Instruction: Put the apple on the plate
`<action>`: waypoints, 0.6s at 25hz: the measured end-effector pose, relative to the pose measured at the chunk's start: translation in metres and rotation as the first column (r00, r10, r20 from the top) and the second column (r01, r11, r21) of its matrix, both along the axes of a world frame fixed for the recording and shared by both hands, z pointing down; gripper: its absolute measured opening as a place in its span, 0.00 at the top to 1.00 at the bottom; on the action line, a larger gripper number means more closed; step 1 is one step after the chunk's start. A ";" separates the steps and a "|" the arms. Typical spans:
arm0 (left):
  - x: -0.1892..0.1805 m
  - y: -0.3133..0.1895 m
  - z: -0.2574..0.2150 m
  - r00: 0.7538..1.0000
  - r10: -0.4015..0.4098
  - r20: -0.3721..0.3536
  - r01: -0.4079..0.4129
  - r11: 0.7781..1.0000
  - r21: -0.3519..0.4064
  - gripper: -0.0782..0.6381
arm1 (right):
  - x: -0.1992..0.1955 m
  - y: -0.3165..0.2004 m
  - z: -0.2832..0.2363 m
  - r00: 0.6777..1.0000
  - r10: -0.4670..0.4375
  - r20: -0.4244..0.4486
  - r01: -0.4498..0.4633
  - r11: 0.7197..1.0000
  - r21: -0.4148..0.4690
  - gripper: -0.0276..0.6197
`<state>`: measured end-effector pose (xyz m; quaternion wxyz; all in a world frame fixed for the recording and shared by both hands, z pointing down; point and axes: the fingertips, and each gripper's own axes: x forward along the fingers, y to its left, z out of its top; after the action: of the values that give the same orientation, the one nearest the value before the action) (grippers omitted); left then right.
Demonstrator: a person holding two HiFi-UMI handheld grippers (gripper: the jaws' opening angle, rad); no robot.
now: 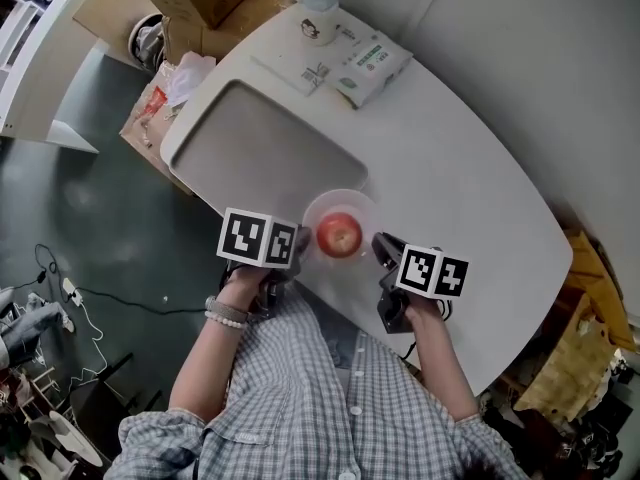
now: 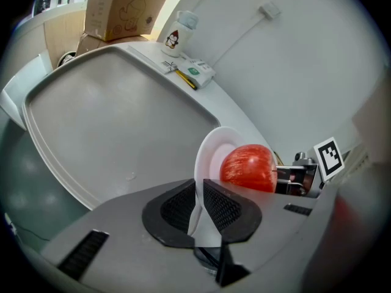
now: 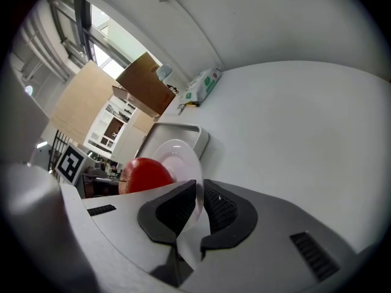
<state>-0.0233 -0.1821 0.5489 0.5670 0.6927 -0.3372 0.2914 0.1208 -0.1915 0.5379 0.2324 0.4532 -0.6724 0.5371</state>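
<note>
Since the apple (image 1: 339,235) already sits in the middle of the plate (image 1: 345,201), the task's main aim looks met, and the step in hand seems to be handling the loaded plate with both claws. The left gripper (image 2: 200,191) has its jaws drawn in to a narrow gap, pinching the plate's thin rim on one side. The right gripper (image 3: 200,195) does the same on the opposite side, so the plate hangs between them with the apple at the centre. In the head view the plate is over the near edge of the table (image 1: 480,168), just beside the corner of the grey tray (image 1: 260,148). I cannot tell whether it rests on the table or is carried just above it.

The next move, as I judge it, calls for both hands to travel together and hold the plate level, because a tilt could let the apple roll off. The plate then needs setting flat on the table before either claw lets go.

The apple is round, glossy and red with fine lighter streaks, and has a paler patch on top. The plate is small, white and shallow.
</note>
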 end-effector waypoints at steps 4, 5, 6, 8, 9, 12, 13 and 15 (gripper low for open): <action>-0.019 -0.002 0.001 1.000 -0.028 0.005 0.028 1.000 -0.001 0.83 | -0.019 -0.003 0.001 1.000 -0.023 0.005 0.023 1.000 -0.005 0.88; -0.023 -0.003 0.002 0.999 -0.035 0.008 0.035 0.999 -0.001 0.83 | -0.023 -0.004 0.002 1.000 -0.029 0.005 0.029 1.000 -0.007 0.88; -0.028 -0.004 0.002 0.999 -0.040 0.011 0.040 0.999 -0.001 0.83 | -0.028 -0.005 0.002 0.999 -0.034 0.005 0.034 0.999 -0.008 0.88; -0.037 -0.006 0.003 0.999 -0.046 0.016 0.046 0.999 0.000 0.83 | -0.037 -0.008 0.002 0.999 -0.043 0.005 0.043 0.999 -0.010 0.88; -0.041 -0.006 0.003 0.999 -0.050 0.017 0.050 0.999 -0.001 0.83 | -0.041 -0.009 0.003 0.999 -0.047 0.005 0.047 0.999 -0.010 0.88; -0.053 -0.010 0.005 0.998 -0.065 0.013 0.065 0.998 0.000 0.83 | -0.053 -0.014 0.004 0.998 -0.056 0.008 0.056 0.998 -0.012 0.88; -0.057 -0.011 0.006 0.998 -0.070 0.013 0.070 0.998 0.001 0.83 | -0.057 -0.016 0.006 0.998 -0.058 0.009 0.058 0.998 -0.013 0.88; -0.065 -0.013 0.008 0.997 -0.075 0.014 0.075 0.997 0.002 0.83 | -0.065 -0.018 0.009 0.998 -0.063 0.010 0.063 0.998 -0.016 0.88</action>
<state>-0.0884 -0.1956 0.5571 0.5747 0.6778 -0.3673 0.2746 0.0554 -0.2098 0.5464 0.2494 0.4273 -0.6831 0.5372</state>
